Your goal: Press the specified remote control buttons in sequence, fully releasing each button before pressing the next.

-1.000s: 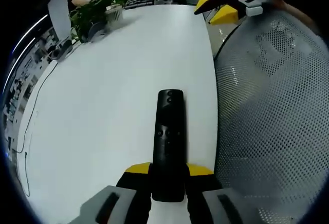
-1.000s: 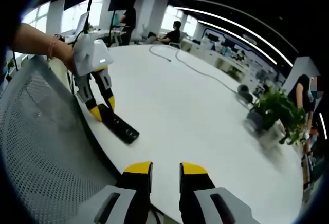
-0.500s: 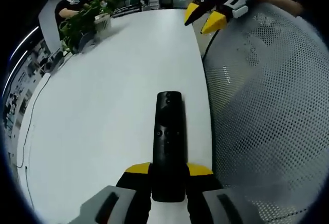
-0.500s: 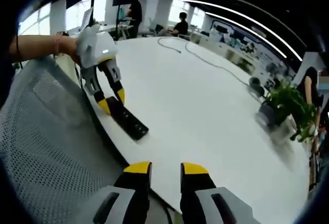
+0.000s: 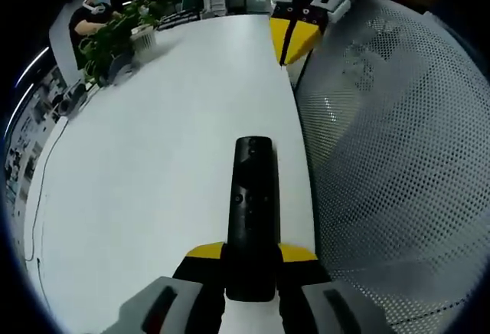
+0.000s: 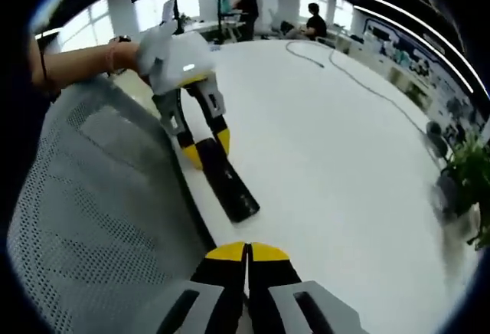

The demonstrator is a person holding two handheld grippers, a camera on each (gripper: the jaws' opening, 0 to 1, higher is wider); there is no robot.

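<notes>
Near the right edge of the white tabletop (image 5: 153, 142), the black remote control (image 5: 251, 204) lies flat, its near end clenched between the left tongs (image 5: 251, 256). Right tongs (image 6: 246, 254) are closed on nothing (2 yellow tips touching), well short of the buttons. To press well, I would keep the left grip steady, bring the closed tips down squarely on 1 button, then lift fully off. A mesh chair back (image 5: 398, 165) crowds the right side; open room lies left and far, toward the plant (image 5: 107, 35).

A matt black plastic remote (image 5: 252, 211) lies on a smooth white table (image 5: 168, 135) beside grey perforated mesh (image 5: 398, 158).
</notes>
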